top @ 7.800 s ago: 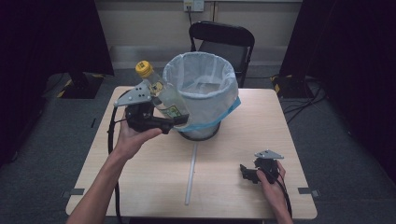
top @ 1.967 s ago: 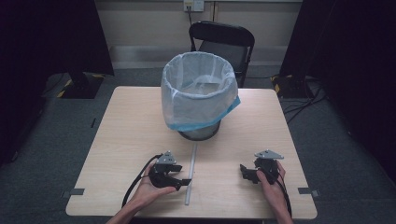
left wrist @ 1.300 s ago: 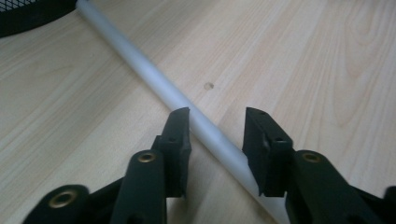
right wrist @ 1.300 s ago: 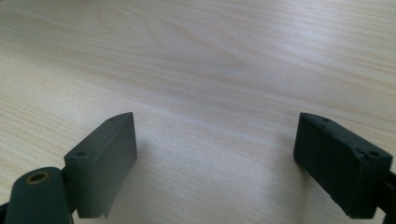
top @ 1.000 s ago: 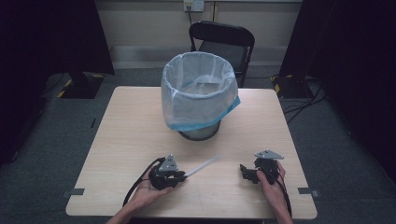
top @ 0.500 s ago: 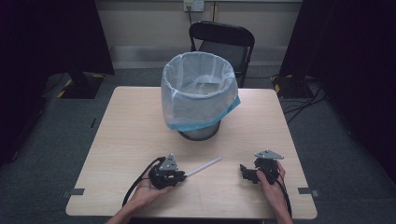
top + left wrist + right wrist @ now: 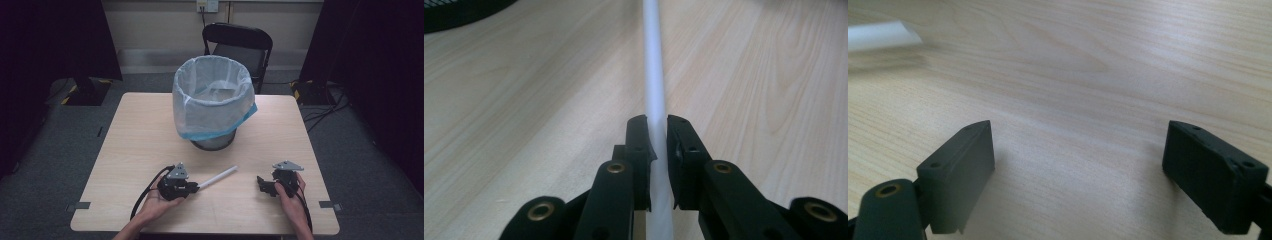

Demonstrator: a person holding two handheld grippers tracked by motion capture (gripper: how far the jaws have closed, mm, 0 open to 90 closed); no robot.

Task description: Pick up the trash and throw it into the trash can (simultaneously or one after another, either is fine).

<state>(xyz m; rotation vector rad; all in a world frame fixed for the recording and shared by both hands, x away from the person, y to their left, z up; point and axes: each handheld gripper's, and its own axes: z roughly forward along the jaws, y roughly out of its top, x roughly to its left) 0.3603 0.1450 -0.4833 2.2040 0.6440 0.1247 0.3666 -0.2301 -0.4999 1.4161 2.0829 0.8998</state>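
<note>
Gripping the white tube, the left tool has swung it askew since earlier; binning it comes next. Right tool rests open.

A long, thin white straw lies at a slant near the front edge of the desk, its near end pinched in the left tool, its far end pointing toward the bin.

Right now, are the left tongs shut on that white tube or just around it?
Shut on it. In the left gripper view both jaws of the left tongs press the white tube's sides, no gap, and its far end angles off the table.
</note>
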